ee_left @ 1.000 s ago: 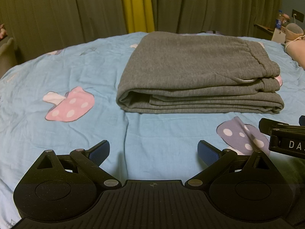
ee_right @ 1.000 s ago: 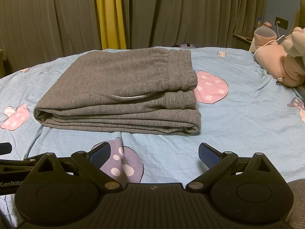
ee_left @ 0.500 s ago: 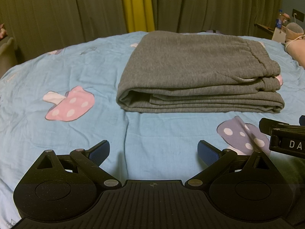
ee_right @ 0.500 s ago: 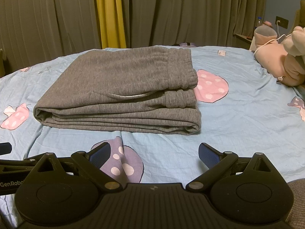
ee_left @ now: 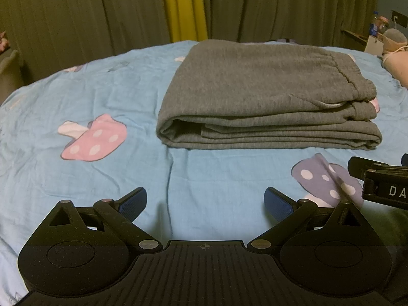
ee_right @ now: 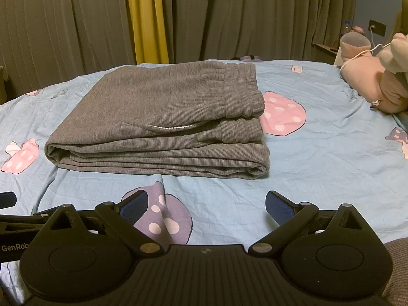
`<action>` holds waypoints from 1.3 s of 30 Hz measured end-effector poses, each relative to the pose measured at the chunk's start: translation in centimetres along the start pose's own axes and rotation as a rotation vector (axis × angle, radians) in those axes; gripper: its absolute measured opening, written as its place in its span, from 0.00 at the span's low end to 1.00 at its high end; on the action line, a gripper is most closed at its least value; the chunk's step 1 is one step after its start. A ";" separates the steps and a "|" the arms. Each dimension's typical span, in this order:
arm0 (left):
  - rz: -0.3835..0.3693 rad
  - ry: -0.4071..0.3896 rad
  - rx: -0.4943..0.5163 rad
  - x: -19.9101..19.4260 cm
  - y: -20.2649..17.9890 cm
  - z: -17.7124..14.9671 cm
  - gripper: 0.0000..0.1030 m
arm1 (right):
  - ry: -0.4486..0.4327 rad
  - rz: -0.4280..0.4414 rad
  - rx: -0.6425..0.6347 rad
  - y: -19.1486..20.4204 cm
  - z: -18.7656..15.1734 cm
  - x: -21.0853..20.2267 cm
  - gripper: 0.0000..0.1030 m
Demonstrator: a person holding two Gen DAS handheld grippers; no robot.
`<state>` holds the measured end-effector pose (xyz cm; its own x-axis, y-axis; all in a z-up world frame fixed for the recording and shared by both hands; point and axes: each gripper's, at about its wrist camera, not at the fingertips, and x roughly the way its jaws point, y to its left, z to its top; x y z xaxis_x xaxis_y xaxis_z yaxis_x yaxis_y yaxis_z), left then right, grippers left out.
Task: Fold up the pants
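Seen from the left wrist camera, the grey pants [ee_left: 267, 97] are lying folded into a thick rectangular stack on the bed [ee_left: 84, 183], which is wearing a light blue sheet printed with mushrooms. The left gripper [ee_left: 205, 201] is hovering near the bed's front edge, its blue-padded fingers [ee_left: 134, 202] spread wide and gripping nothing, well apart from the stack. A pink mushroom print [ee_left: 93, 140] is showing to the left of the pants, and a purple one [ee_left: 323, 176] to the right in front of them. Part of the right gripper [ee_left: 380, 181] is poking in at the right edge. Olive curtains [ee_left: 76, 12] with a yellow strip [ee_left: 183, 5] are hanging behind the bed.

From the right wrist camera, the pants [ee_right: 163, 117] are sitting with the elastic waistband facing right and a white drawstring peeking out between the layers. The right gripper [ee_right: 206, 205] is also holding its fingers [ee_right: 278, 206] wide apart and empty, short of the stack's front edge, above the purple mushroom print [ee_right: 163, 219]. A pink plush toy [ee_right: 374, 81] is resting at the far right of the bed [ee_right: 318, 158].
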<state>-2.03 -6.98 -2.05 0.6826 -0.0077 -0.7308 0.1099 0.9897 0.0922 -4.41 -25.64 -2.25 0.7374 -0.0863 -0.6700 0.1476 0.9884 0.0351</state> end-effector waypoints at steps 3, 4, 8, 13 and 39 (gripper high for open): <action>0.000 0.001 -0.002 0.0 0.0 0.0 0.98 | 0.002 0.000 0.000 0.0 0.0 0.1 0.96; 0.001 0.002 -0.002 0.0 0.0 0.0 0.98 | 0.002 0.000 0.000 0.0 0.0 0.1 0.96; 0.000 0.001 0.000 0.0 0.0 0.0 0.98 | 0.002 0.001 0.000 0.0 0.0 0.1 0.96; -0.002 0.001 0.002 0.0 0.1 0.0 0.98 | 0.002 0.000 -0.001 0.0 0.0 0.1 0.96; -0.012 0.006 -0.021 0.0 0.4 0.2 0.98 | 0.004 0.001 -0.001 0.0 0.0 0.2 0.96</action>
<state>-1.83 -6.60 -1.82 0.6770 -0.0183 -0.7358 0.1026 0.9923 0.0697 -4.28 -25.64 -2.37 0.7348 -0.0848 -0.6729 0.1462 0.9886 0.0350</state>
